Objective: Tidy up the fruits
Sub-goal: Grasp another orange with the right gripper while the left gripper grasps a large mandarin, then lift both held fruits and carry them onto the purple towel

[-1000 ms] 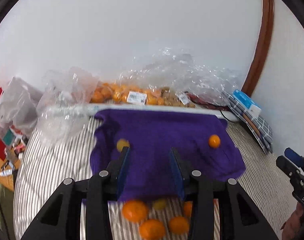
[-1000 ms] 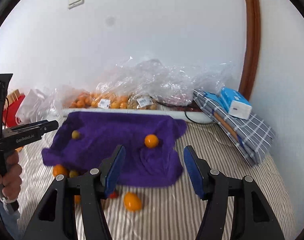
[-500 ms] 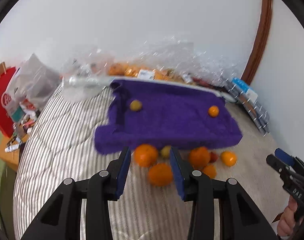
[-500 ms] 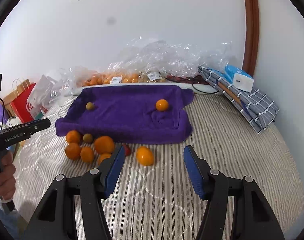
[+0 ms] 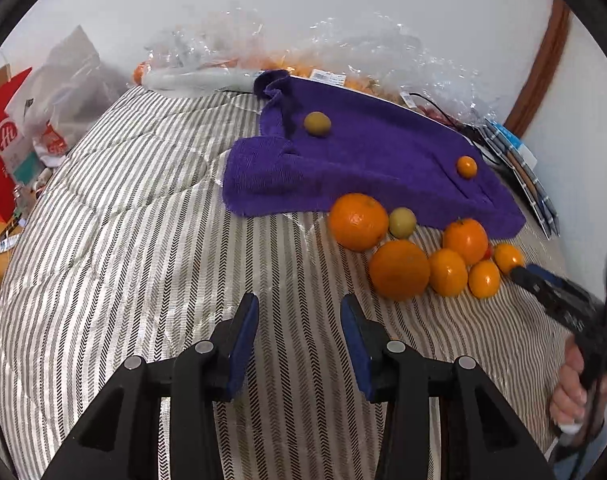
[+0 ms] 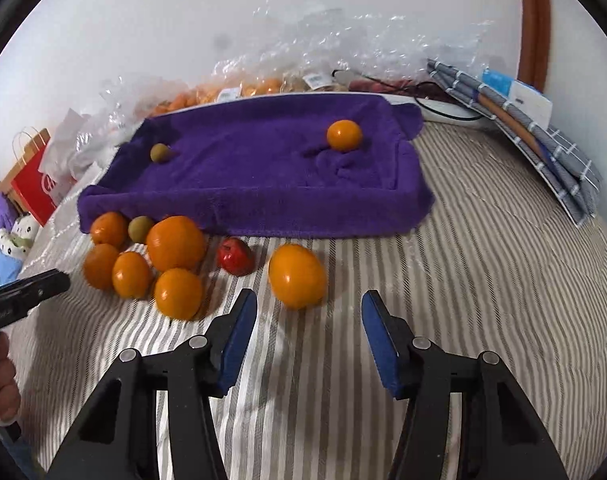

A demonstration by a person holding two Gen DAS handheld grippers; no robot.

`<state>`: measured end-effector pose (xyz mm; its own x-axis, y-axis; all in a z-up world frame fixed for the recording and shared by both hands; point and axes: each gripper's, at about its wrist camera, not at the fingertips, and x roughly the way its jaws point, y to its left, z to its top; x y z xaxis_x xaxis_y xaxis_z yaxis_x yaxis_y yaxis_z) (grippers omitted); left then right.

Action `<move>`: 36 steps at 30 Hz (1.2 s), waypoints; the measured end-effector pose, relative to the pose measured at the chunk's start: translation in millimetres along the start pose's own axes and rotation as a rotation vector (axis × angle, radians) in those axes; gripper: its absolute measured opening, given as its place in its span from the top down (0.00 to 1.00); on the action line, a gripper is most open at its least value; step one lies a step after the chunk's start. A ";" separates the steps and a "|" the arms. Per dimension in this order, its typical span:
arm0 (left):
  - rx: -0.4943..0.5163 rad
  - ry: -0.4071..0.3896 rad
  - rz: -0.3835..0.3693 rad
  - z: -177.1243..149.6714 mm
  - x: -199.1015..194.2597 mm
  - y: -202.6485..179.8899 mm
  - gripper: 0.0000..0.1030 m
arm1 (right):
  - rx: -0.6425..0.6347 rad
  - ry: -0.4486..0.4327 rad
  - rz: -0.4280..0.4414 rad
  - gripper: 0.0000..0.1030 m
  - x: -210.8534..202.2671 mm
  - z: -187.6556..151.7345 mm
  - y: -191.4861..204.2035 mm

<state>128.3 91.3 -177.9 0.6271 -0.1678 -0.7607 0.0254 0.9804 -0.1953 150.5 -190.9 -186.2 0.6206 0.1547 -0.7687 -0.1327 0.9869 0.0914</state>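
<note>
A purple towel (image 6: 263,168) covers a tray on the striped bed, with a small orange (image 6: 344,135) and a green fruit (image 6: 160,153) lying on it. In front of it sit several oranges (image 6: 175,242), a green fruit (image 6: 140,228) and a red fruit (image 6: 235,256). My right gripper (image 6: 309,300) hovers just short of a lone orange (image 6: 297,275); its jaws are closing with nothing between them. My left gripper (image 5: 298,304) is open and empty over bare bedding, left of the big oranges (image 5: 399,269). The right gripper's tip (image 5: 543,284) also shows beside the cluster.
Clear plastic bags of fruit (image 6: 263,84) line the wall behind the towel. A red paper bag (image 5: 3,140) stands off the bed's left edge. A folded checked cloth (image 6: 543,148) with a blue box (image 6: 519,96) lies at the back right, near a black cable (image 6: 443,112).
Both grippers have come down toward the bed, so the loose fruit in front of the towel looks nearer and larger. The right jaws stand slightly narrower.
</note>
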 end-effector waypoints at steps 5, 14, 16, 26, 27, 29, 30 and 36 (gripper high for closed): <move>0.030 0.006 -0.043 1.3 -3.7 -6.3 0.61 | -0.009 0.032 -0.015 0.65 21.0 11.4 2.8; 0.053 0.010 -0.126 15.1 6.5 -41.1 0.61 | -0.047 -0.024 -0.056 0.69 1.5 -2.1 0.7; 0.068 0.010 -0.108 17.0 13.6 -49.2 0.61 | -0.033 -0.038 -0.046 0.69 -4.9 -6.5 -4.8; 0.087 -0.015 -0.042 20.1 33.3 -62.5 0.56 | 0.081 -0.083 -0.022 0.69 -15.4 -10.4 -24.0; 0.083 -0.023 -0.043 19.8 33.9 -61.8 0.56 | 0.081 -0.084 -0.023 0.69 -15.7 -10.3 -24.2; 0.081 -0.026 -0.048 19.3 32.7 -59.9 0.57 | 0.088 -0.091 -0.026 0.69 -17.2 -10.7 -25.3; 0.074 -0.026 -0.068 19.5 32.3 -58.1 0.63 | 0.093 -0.094 -0.026 0.69 -17.8 -10.8 -26.8; 0.023 -0.115 -0.118 14.7 15.2 -47.2 0.63 | 0.129 -0.119 -0.027 0.69 -22.3 -12.0 -33.2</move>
<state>148.0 44.0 -171.2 0.7035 -0.2707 -0.6571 0.1213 0.9568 -0.2643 131.8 -227.7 -179.7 0.7110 0.1251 -0.6920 -0.0198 0.9872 0.1581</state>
